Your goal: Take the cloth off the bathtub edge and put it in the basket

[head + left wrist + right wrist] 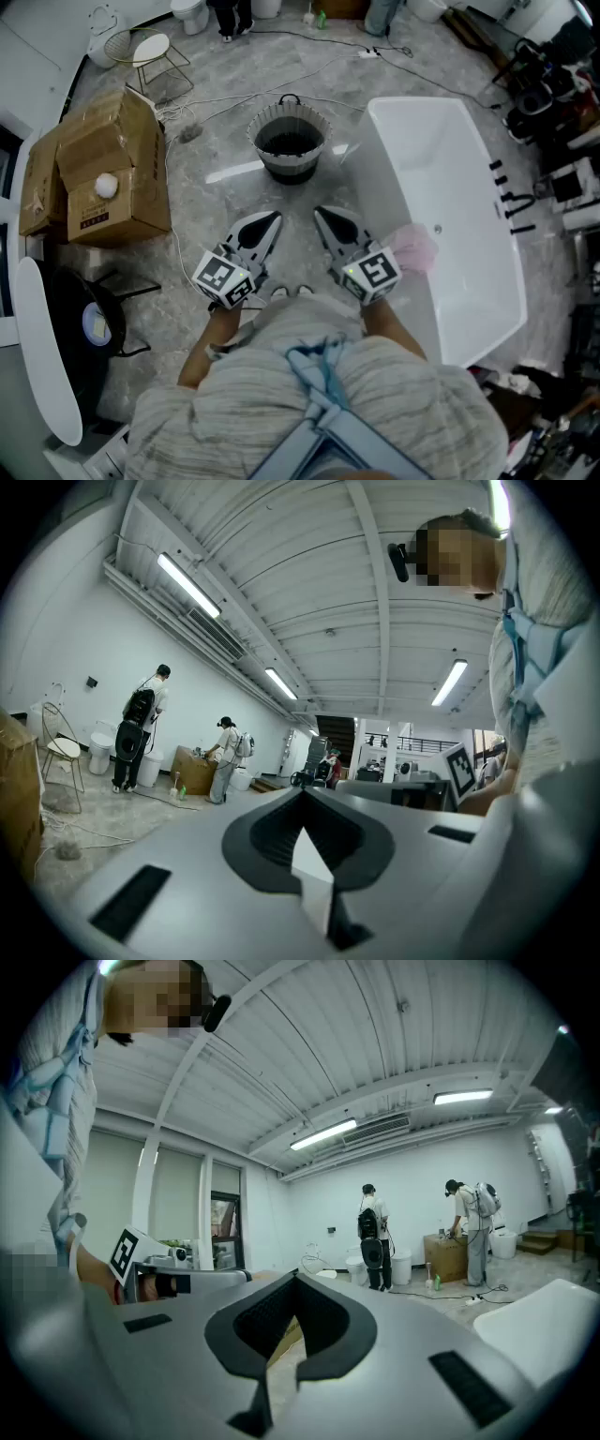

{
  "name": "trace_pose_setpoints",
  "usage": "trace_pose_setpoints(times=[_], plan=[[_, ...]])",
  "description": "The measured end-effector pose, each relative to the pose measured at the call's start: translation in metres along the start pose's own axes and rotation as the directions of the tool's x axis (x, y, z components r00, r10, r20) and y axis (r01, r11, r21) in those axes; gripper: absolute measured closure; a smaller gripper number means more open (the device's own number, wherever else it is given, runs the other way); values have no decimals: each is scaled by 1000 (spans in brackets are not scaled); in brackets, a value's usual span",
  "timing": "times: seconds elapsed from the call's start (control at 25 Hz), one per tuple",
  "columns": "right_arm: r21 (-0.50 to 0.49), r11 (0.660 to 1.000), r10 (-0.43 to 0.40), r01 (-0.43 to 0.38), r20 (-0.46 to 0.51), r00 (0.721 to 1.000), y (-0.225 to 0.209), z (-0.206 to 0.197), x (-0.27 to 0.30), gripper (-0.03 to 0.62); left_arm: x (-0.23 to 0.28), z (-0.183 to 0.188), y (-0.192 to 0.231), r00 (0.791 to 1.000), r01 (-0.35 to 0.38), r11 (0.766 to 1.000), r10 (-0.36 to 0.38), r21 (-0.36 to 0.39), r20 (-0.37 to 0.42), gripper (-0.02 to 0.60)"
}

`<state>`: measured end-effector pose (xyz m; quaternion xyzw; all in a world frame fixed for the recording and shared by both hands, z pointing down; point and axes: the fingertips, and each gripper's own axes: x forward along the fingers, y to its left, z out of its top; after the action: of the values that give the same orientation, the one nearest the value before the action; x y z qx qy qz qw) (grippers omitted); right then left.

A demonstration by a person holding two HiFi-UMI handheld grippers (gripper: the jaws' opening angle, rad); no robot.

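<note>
A pink cloth is draped over the near left edge of the white bathtub. The dark round basket stands on the floor ahead, left of the tub's far end. My right gripper is shut and empty, its marker cube just left of the cloth. My left gripper is shut and empty too, beside the right one. Both point forward toward the basket. In the left gripper view the left gripper aims across the room with its jaws together. The right gripper view shows the right gripper the same way.
Cardboard boxes stand at the left, a wire stool behind them. Cables run across the floor. Black tap fittings sit on the tub's right rim. Two people stand at the far wall by a box.
</note>
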<state>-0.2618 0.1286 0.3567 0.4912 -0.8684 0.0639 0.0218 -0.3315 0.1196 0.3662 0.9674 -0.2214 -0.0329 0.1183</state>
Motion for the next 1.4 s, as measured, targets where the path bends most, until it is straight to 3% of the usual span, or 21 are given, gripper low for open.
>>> trace_pose_setpoints(times=[0.68,0.96,1.4], plan=[[2,1000,7,-7,-2,1000,7,-4,6,592,-8,-5,5,1000,-7,1000,7,-19,1,580],[92,995,38,-46,91,995,10,9,4,592,-12,-3,8,1000,-7,1000,7,-14,0,580],[28,999,14,-16,82,997,25,8,25,592,-36,4,29,1000,-18,999,18,-28,13,580]])
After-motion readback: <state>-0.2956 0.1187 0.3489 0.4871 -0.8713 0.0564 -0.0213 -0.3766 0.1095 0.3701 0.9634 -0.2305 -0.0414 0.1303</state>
